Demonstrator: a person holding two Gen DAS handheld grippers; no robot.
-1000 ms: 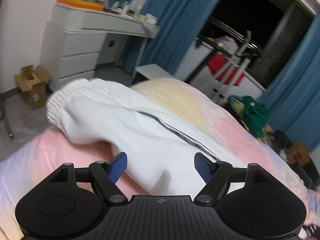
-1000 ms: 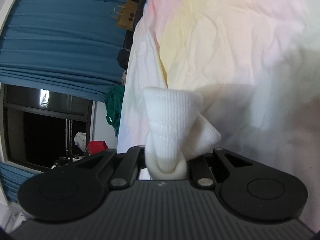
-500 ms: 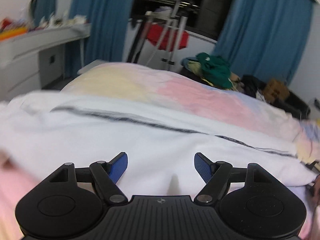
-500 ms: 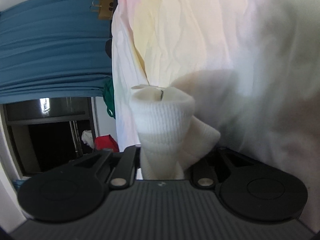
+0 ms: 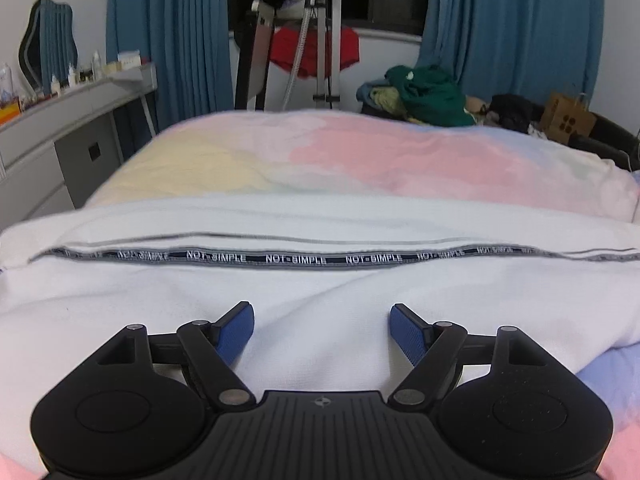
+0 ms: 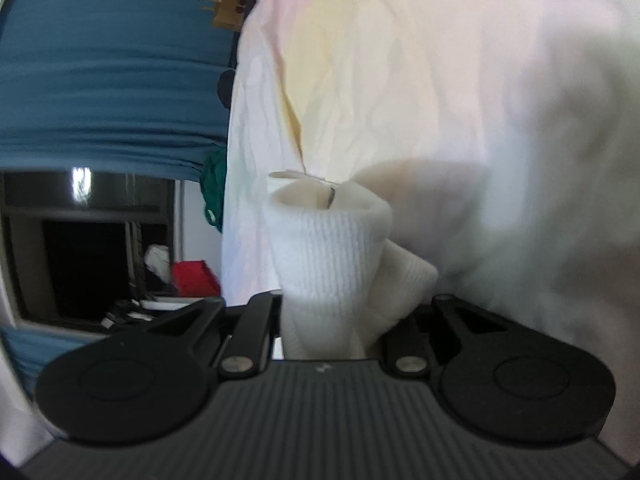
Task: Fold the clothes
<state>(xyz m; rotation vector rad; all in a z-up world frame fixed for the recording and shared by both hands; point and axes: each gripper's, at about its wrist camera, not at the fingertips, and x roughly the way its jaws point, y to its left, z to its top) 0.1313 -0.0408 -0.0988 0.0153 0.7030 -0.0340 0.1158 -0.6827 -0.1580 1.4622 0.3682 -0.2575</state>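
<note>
Left wrist view shows the left gripper (image 5: pixel 322 332) at the bottom centre of the frame, its two blue pads (image 5: pixel 236 332) spread wide with nothing between them. Both pads hover just over, or perhaps lightly on, the white sweatpants (image 5: pixel 320 292); contact is hard to judge from this angle. The sweatpants lie stretched across the whole width of the frame on the pastel bedspread (image 5: pixel 360 152), and a dark side stripe (image 5: pixel 296 258) printed "NOT SIMPLE" runs left to right across the middle.

Only this view shows the room beyond the bed: blue curtains (image 5: pixel 516 28) at upper left and upper right, a metal drying rack (image 5: pixel 320 40) with a red garment (image 5: pixel 288 52) at top centre, a green clothing heap (image 5: pixel 432 94) right of centre, a brown paper bag (image 5: pixel 568 122) at the far right, and a grey dressing table (image 5: pixel 72 120) on the left.

Right wrist view shows what the other cannot: the right gripper (image 6: pixel 340 320) pressed together on the ribbed cuff (image 6: pixel 332 256) of the sweatpants, which bunches up from between the black fingers at centre frame. The pads themselves are hidden by the fabric. Here the scene is turned sideways, with the bedspread filling the right half and upper centre, and the curtain and a dark window (image 6: pixel 88 260) on the left
</note>
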